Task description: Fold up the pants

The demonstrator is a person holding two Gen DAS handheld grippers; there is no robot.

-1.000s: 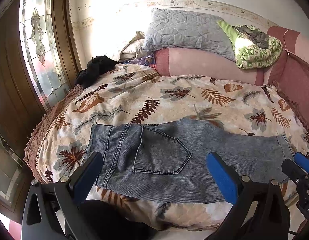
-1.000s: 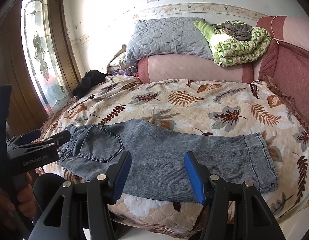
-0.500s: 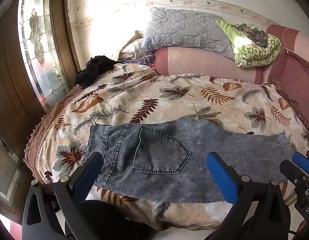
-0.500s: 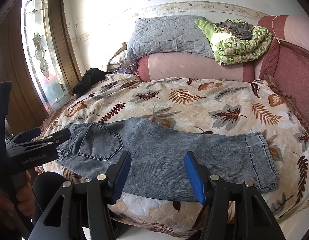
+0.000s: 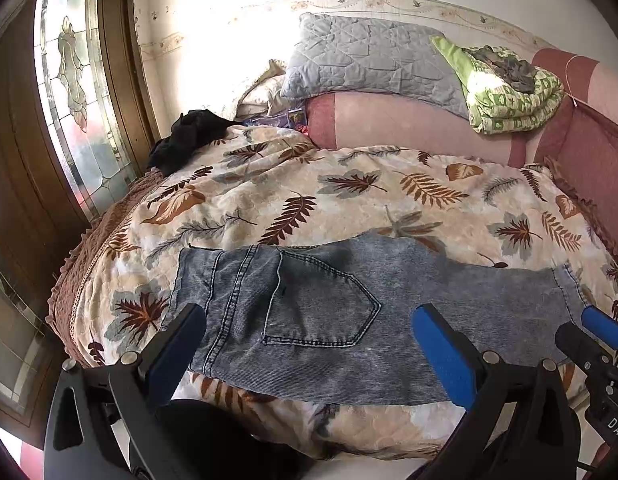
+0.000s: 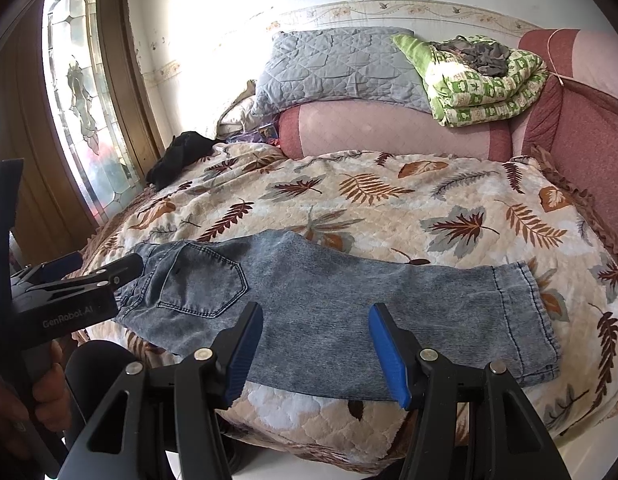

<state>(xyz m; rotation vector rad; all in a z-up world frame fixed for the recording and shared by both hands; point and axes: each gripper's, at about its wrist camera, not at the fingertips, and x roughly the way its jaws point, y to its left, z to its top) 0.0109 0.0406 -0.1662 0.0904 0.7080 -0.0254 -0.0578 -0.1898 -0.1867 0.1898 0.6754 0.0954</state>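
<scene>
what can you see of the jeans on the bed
The jeans are grey-blue washed denim, already folded leg over leg and lying flat across the near edge of the leaf-print bedspread. A stitched back pocket faces up near the waistband at the left; the hemmed cuffs point right. Nothing grips or touches them.

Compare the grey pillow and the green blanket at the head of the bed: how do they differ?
The grey pillow is plain quilted fabric; the green blanket carries a white block print. The pillow lies as one flat slab; the blanket is folded into a thick bundle. A crumpled grey garment sits on the blanket; nothing sits on the pillow. Both rest on the pink bolster.
</scene>
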